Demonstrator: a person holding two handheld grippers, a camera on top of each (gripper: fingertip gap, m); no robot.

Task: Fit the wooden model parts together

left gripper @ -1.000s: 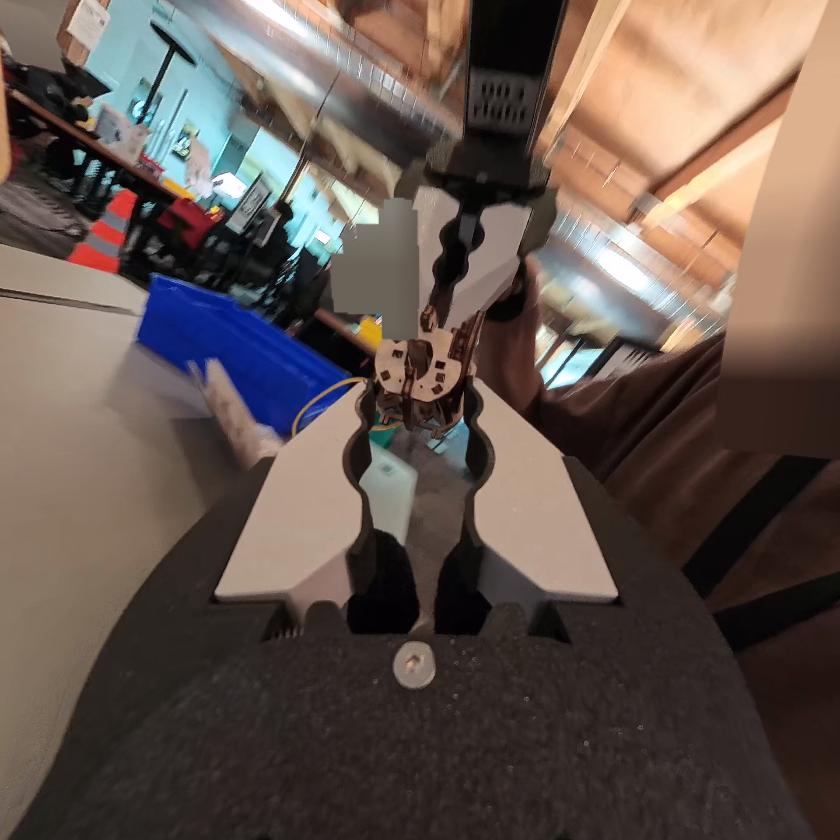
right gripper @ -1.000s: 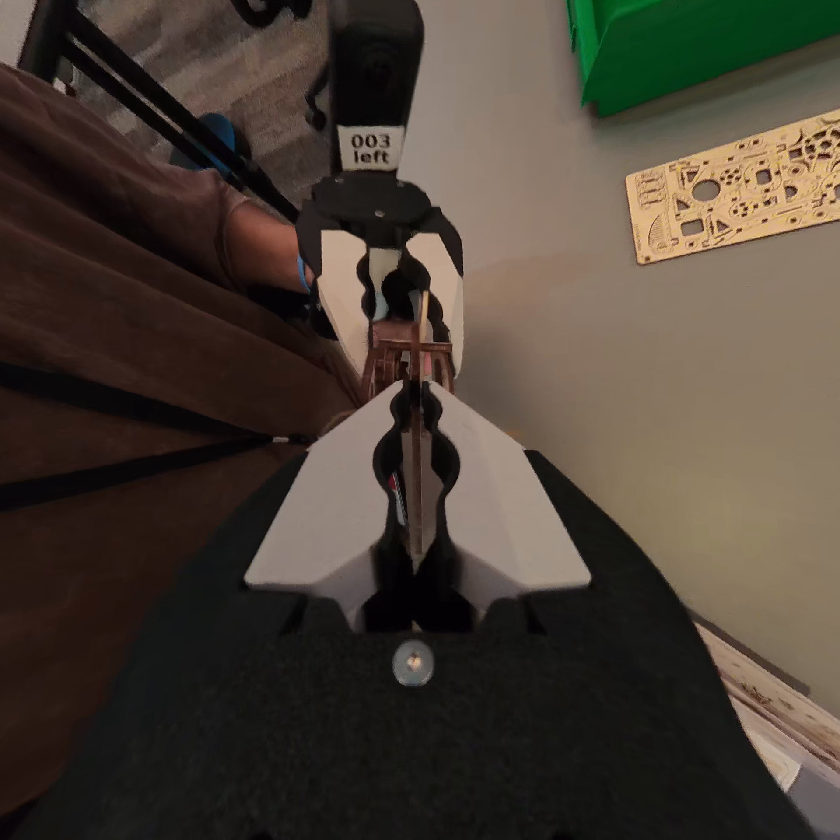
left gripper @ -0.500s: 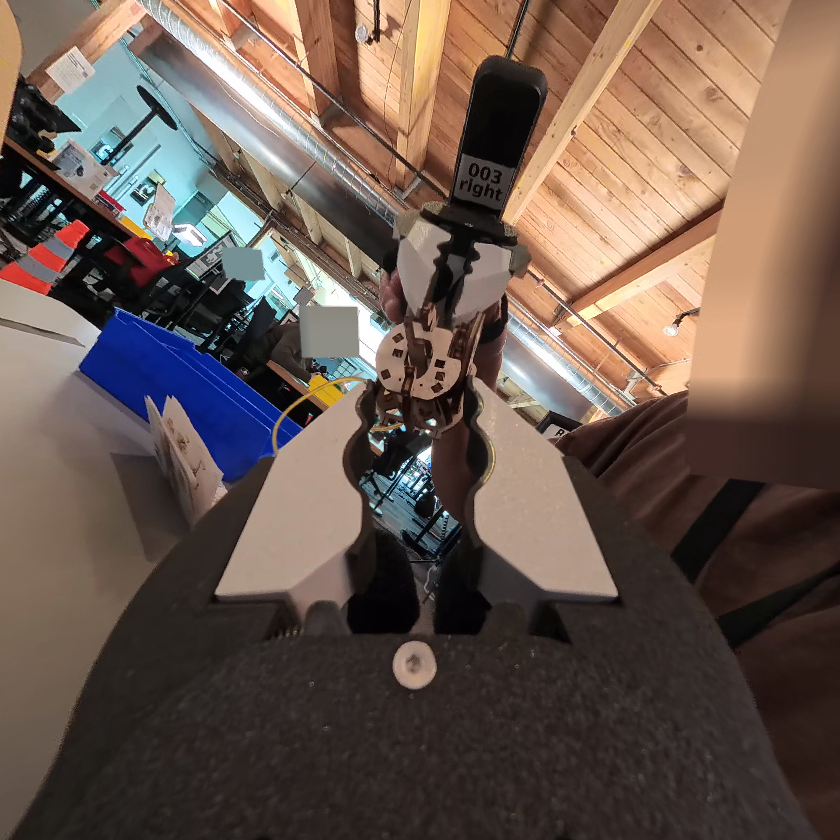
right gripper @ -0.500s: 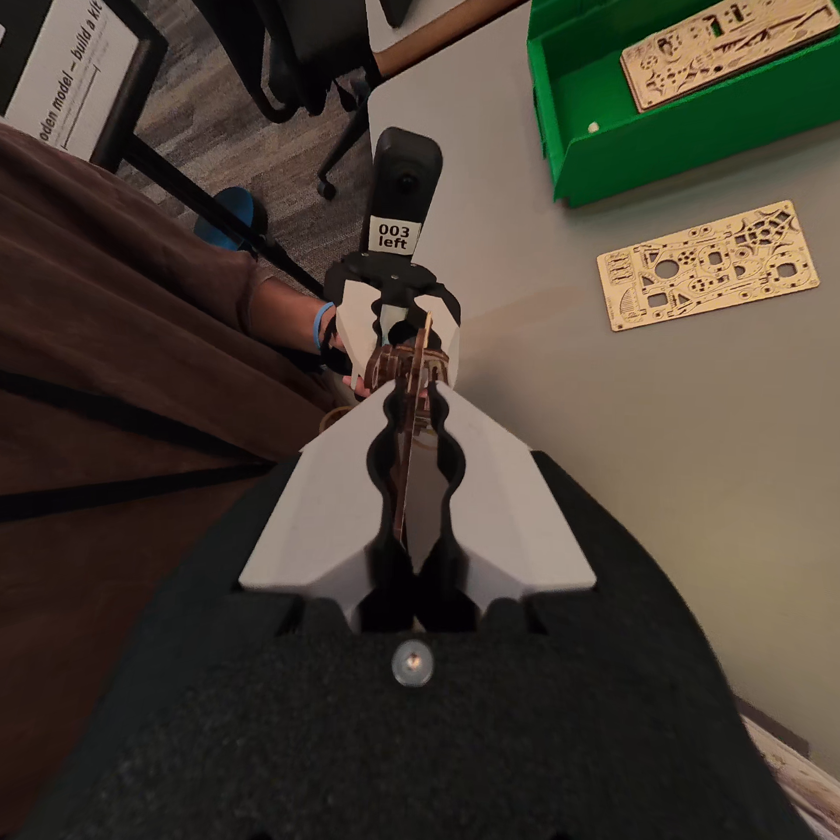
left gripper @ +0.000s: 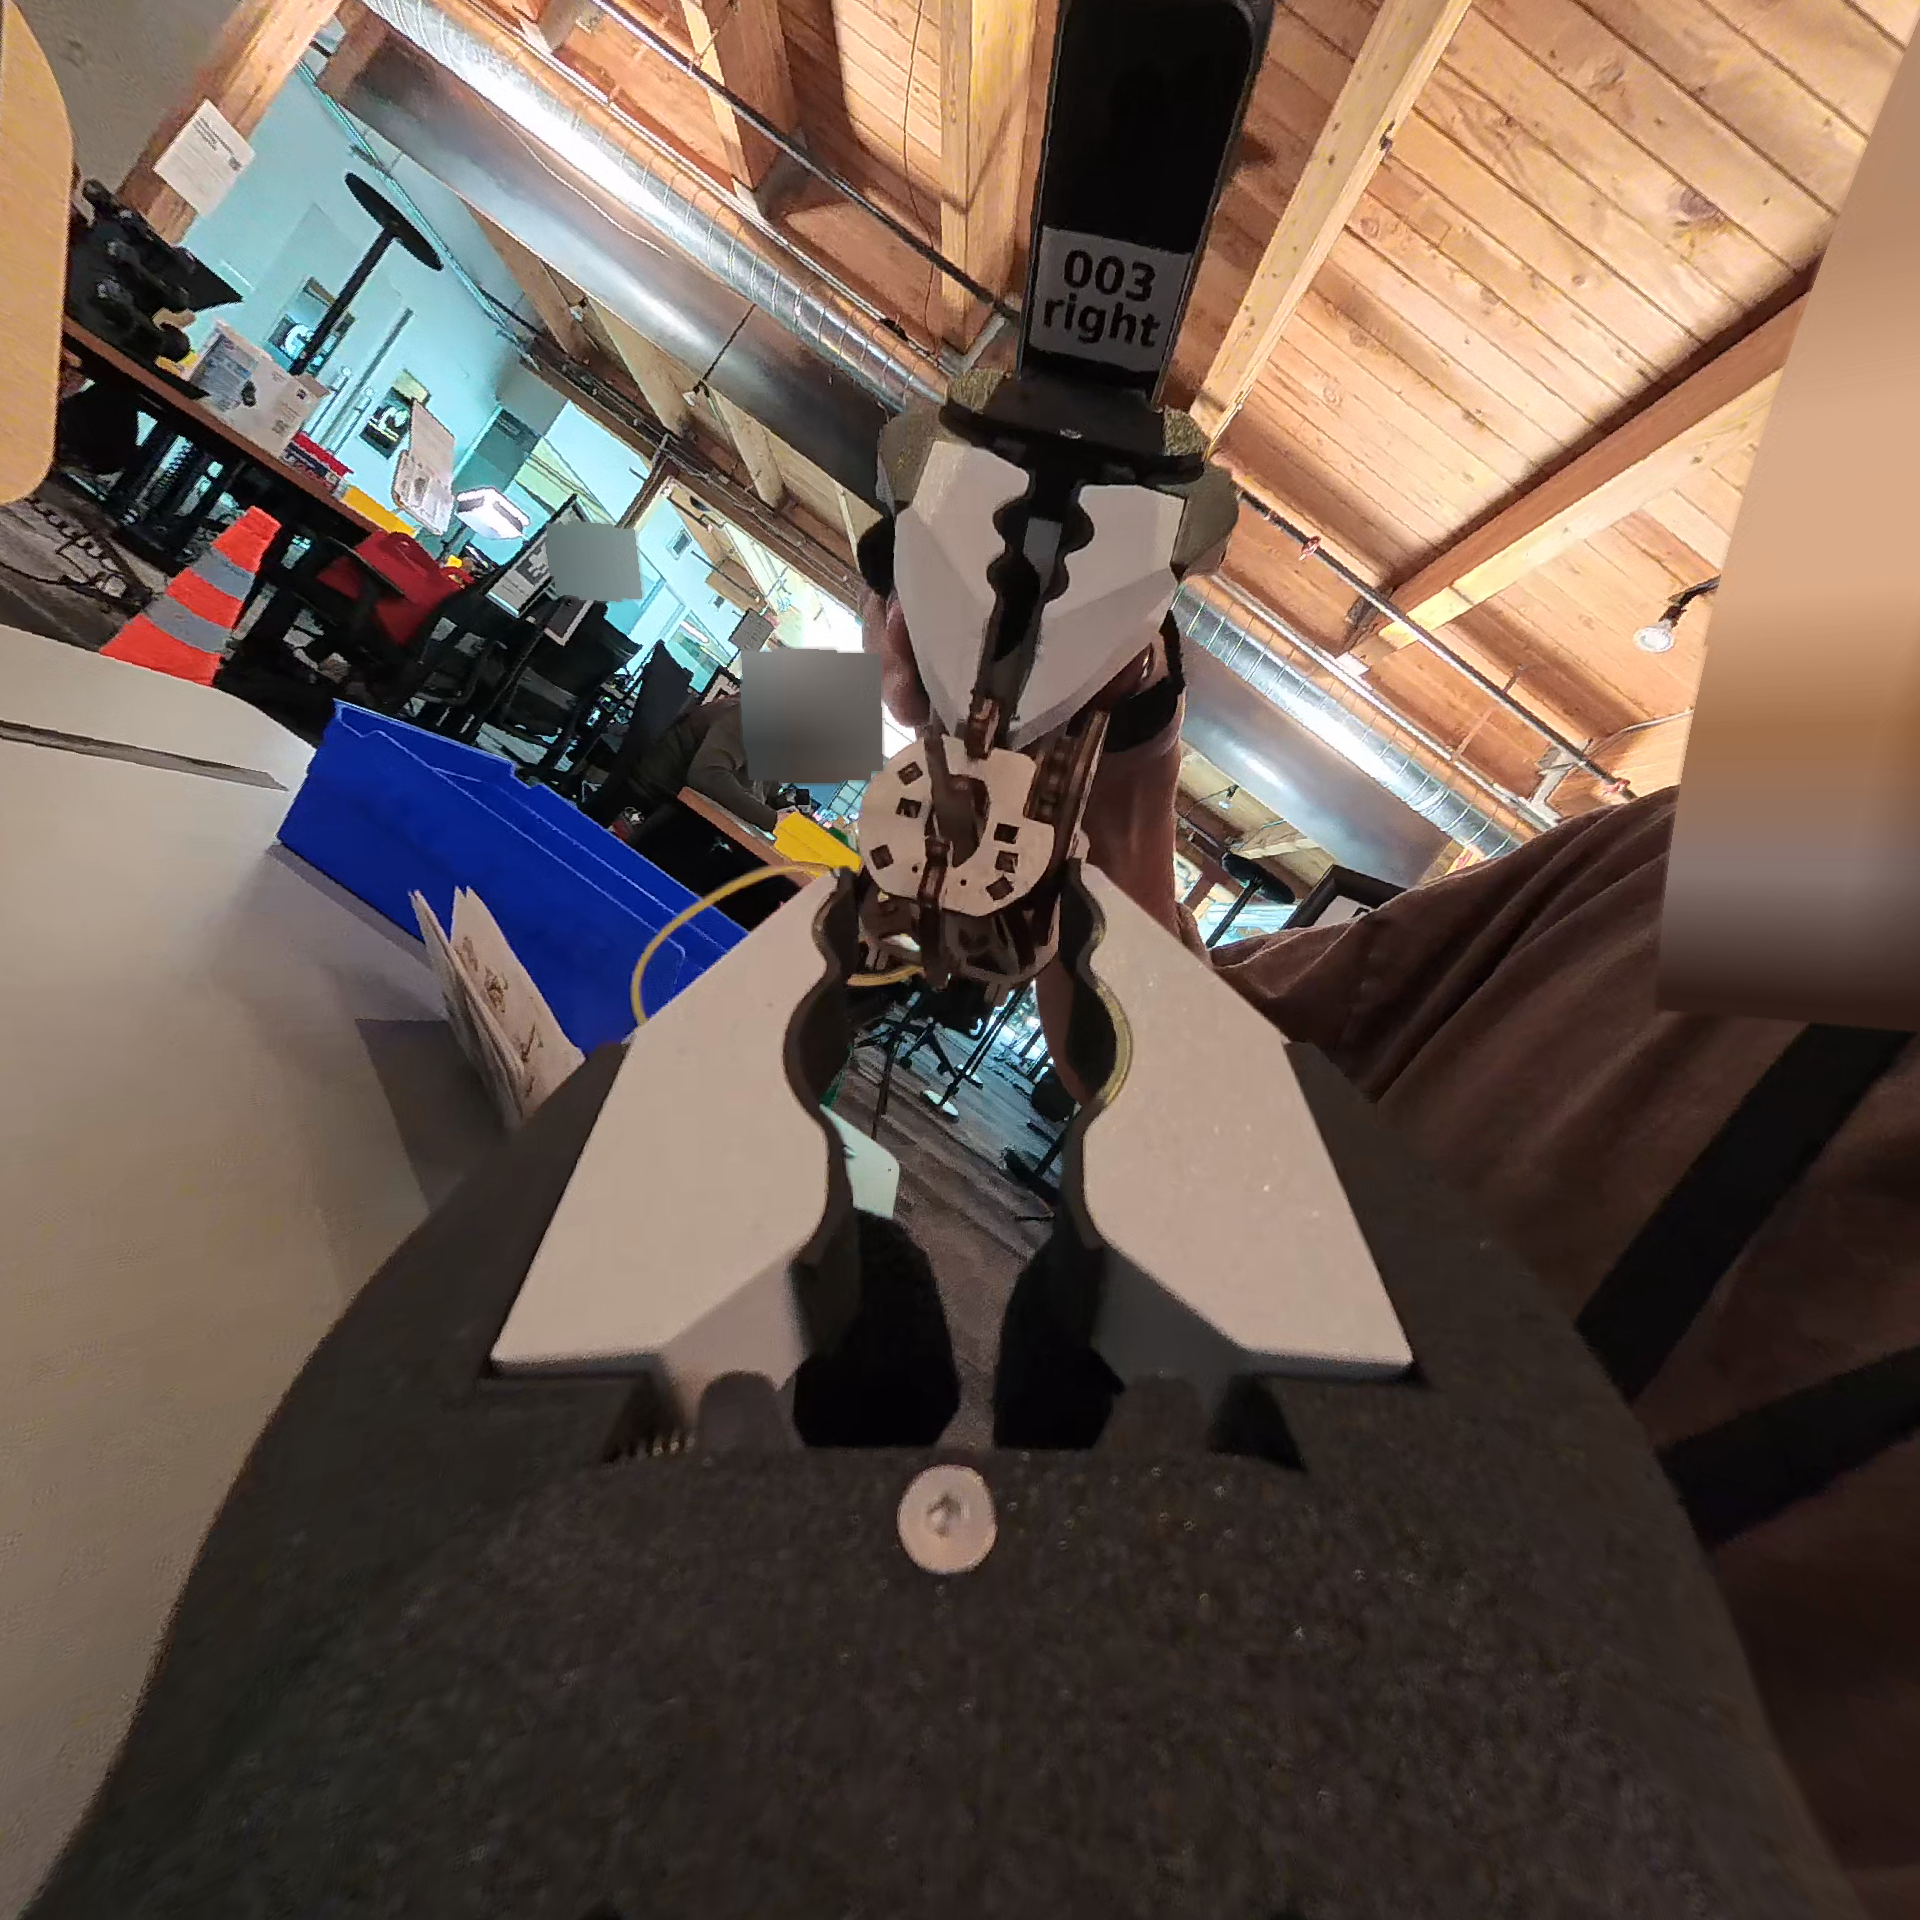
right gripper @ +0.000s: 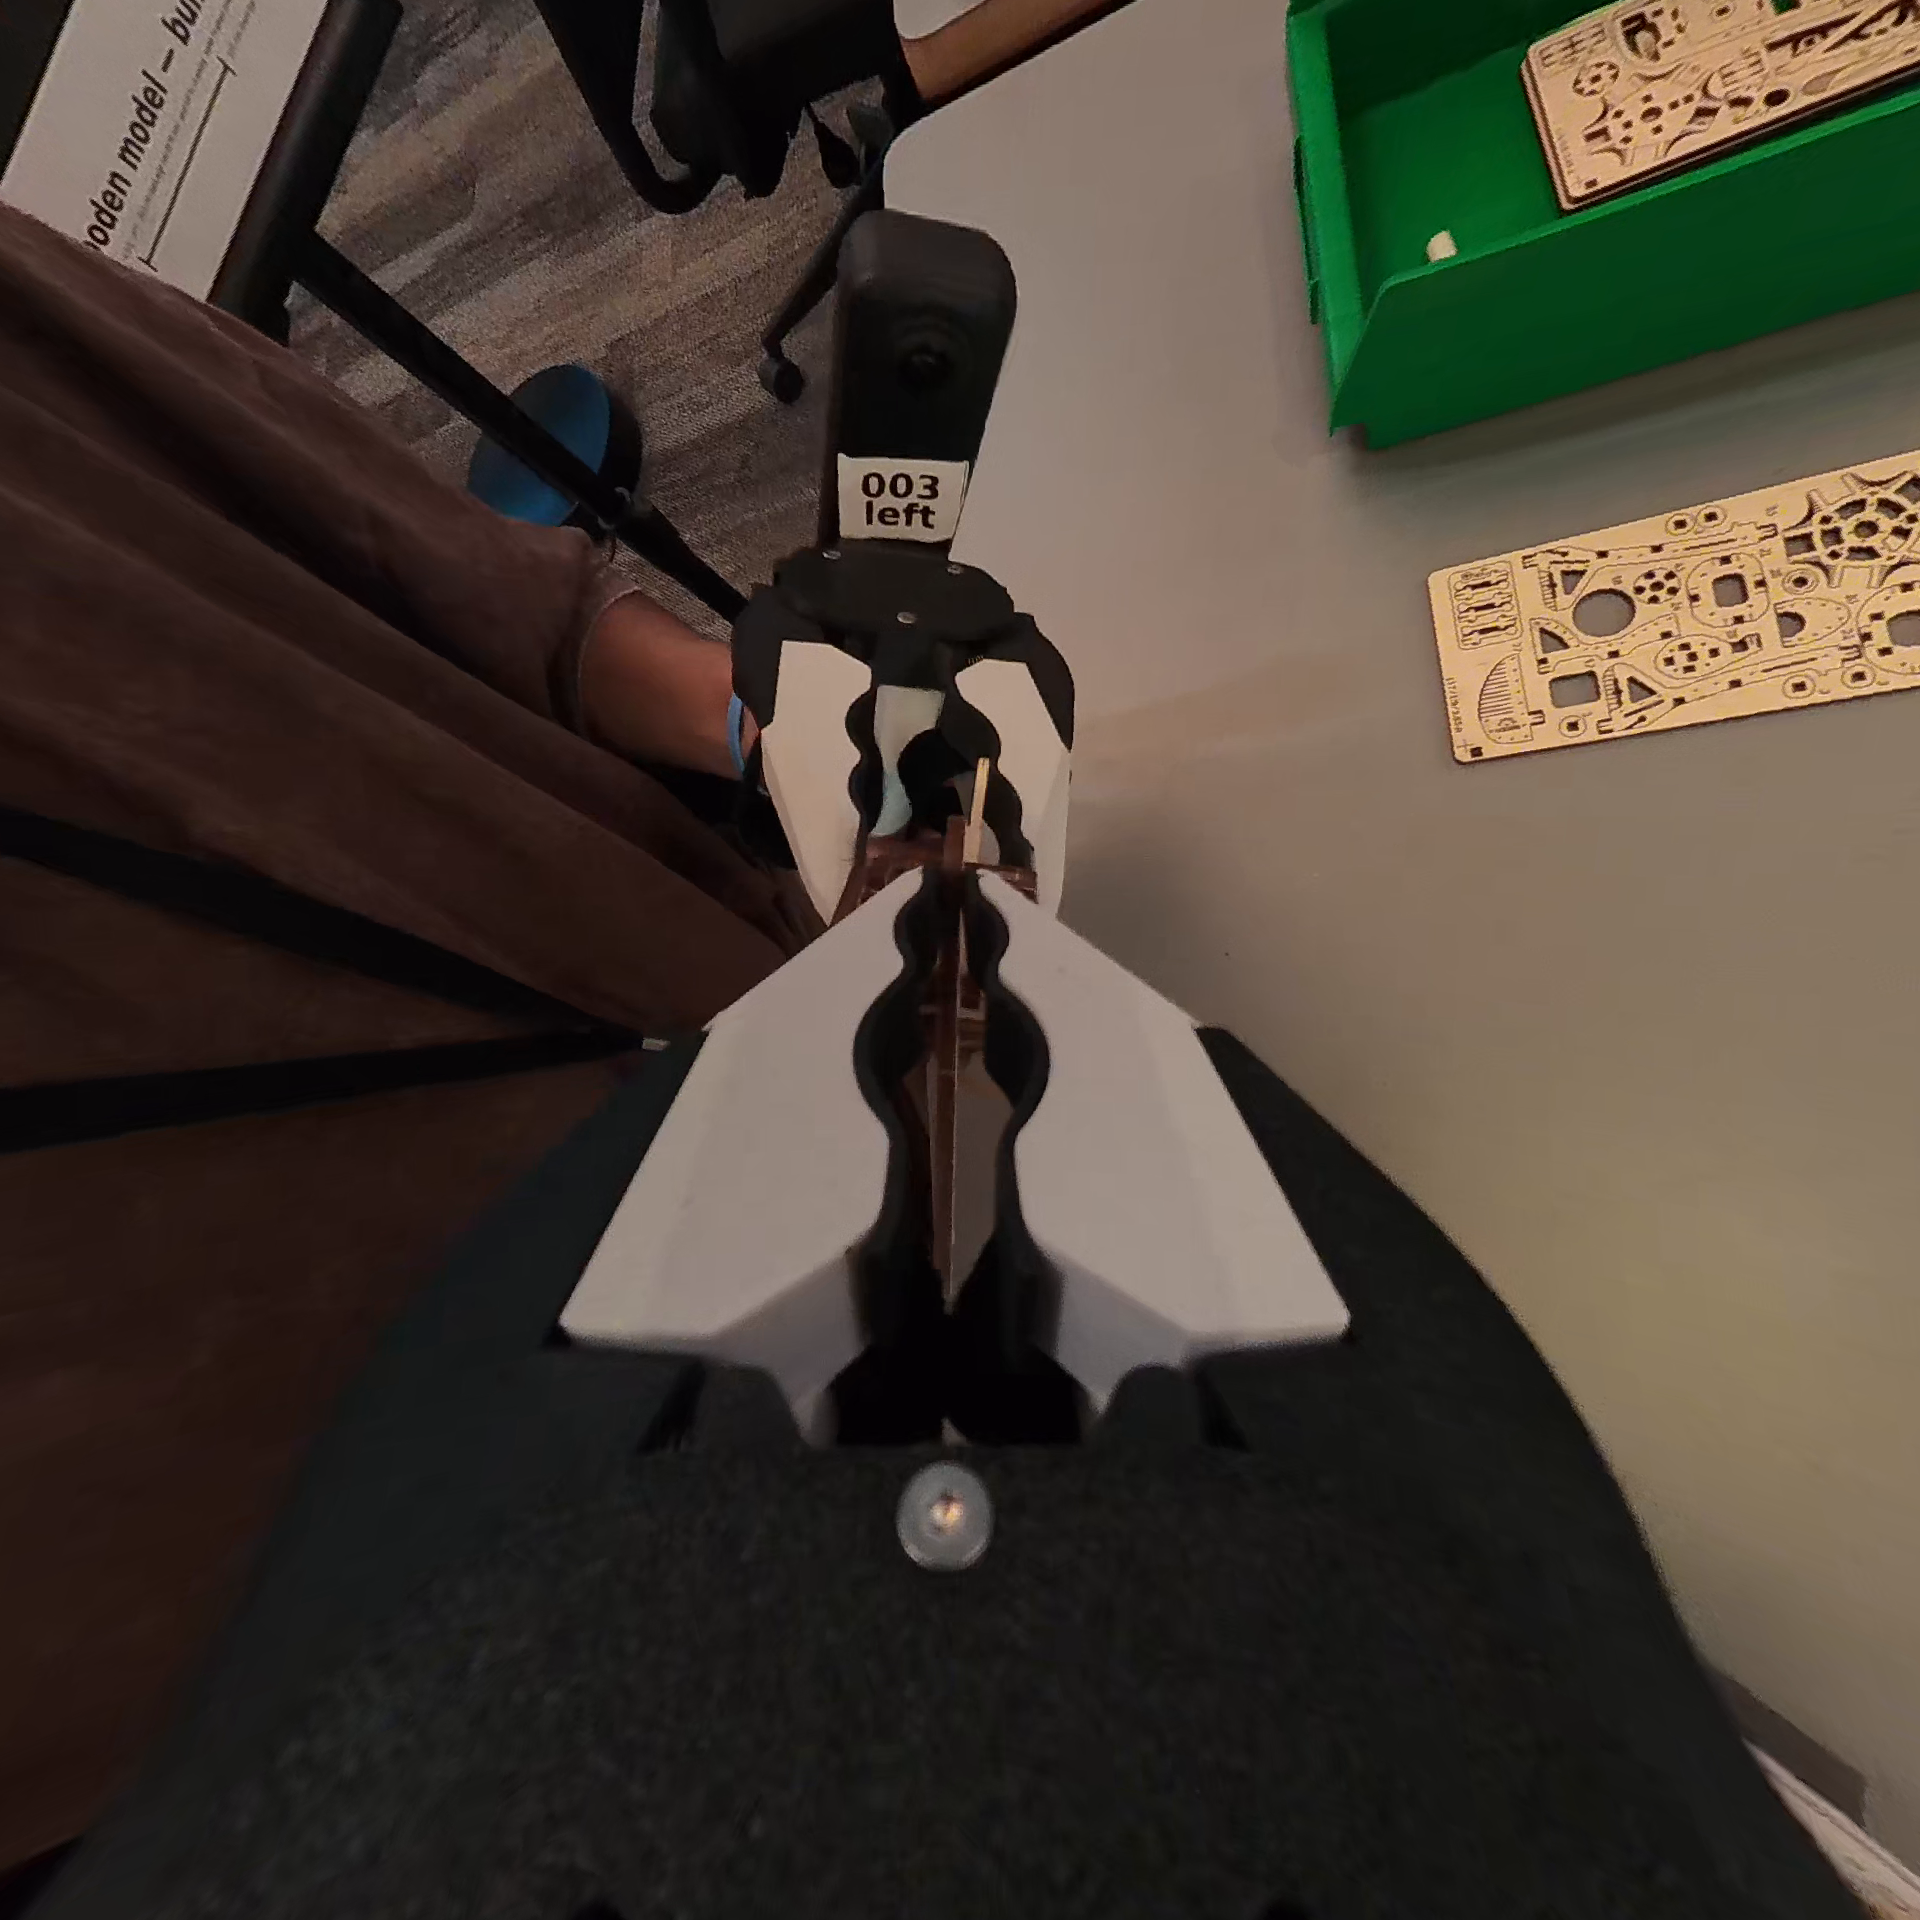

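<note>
In the left wrist view my left gripper is shut on a small brown wooden model assembly with a pale slotted disc on top. My right gripper points down at it from above, shut on a thin flat wooden part whose end meets the disc. In the right wrist view my right gripper holds that flat part edge-on between its fingers. The left gripper faces it tip to tip, with the brown assembly between them. The joint itself is hidden.
A blue bin and a folded booklet are on the grey table. A green bin holds a wooden parts sheet. Another parts sheet lies on the table. A person's brown clothing is at the left. The tips of both grippers are at nearly the same place.
Both grippers have swung, the left one tilting up toward the ceiling. They have drawn a little closer together. Both have kept their hold on the wooden parts.
</note>
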